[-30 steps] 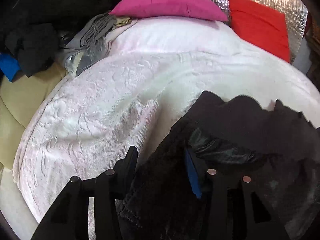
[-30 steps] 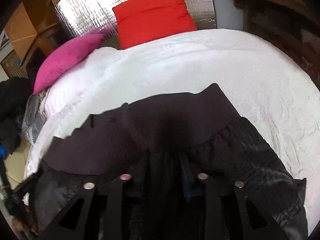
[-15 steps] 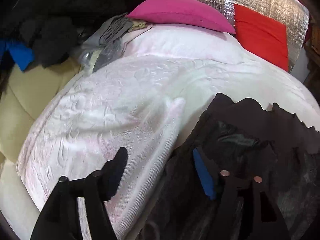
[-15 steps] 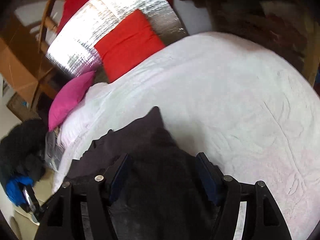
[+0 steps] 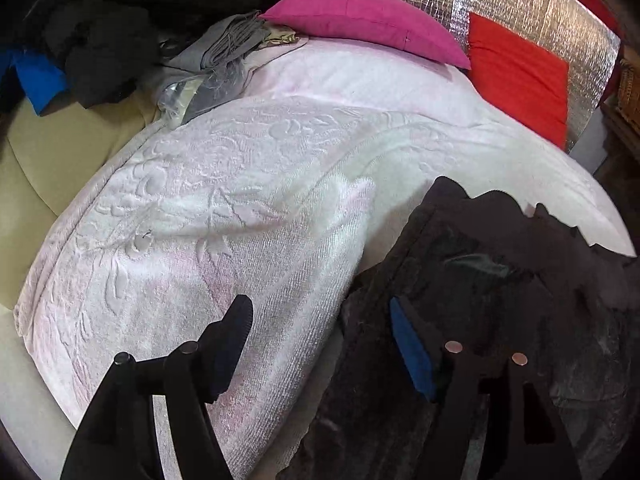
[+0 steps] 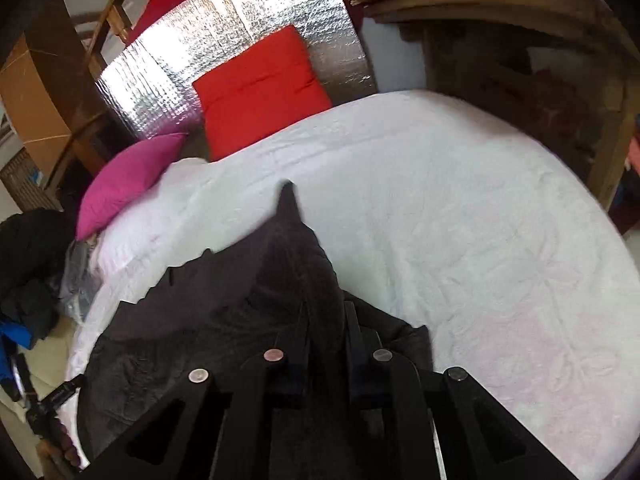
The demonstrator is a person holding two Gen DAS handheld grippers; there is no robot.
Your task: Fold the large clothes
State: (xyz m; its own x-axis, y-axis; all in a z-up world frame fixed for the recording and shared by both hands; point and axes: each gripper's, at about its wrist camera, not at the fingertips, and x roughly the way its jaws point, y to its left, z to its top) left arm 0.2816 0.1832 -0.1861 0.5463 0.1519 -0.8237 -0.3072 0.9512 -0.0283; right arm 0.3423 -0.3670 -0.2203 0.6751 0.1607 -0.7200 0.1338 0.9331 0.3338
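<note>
A large dark garment (image 5: 500, 272) lies on the white bedspread (image 5: 240, 200), at the right of the left wrist view. My left gripper (image 5: 320, 336) is open, one finger over the bedspread and its blue-padded finger (image 5: 408, 344) on the garment's left edge. In the right wrist view my right gripper (image 6: 326, 320) is shut on a pinched-up fold of the garment (image 6: 280, 272), which rises to a peak ahead of the fingers. The rest of the garment spreads to the left over the bedspread (image 6: 460, 220).
A pink cushion (image 5: 360, 20) and a red cushion (image 5: 520, 76) lean at the bed's head against silver foil (image 6: 224, 52). A pile of dark, grey and blue clothes (image 5: 100, 48) lies at the left. A wooden shelf (image 6: 500, 20) stands to the right.
My left gripper has opened, let go of the garment and drawn left. My right gripper opened, then shut again on a fold of the garment and lifted it.
</note>
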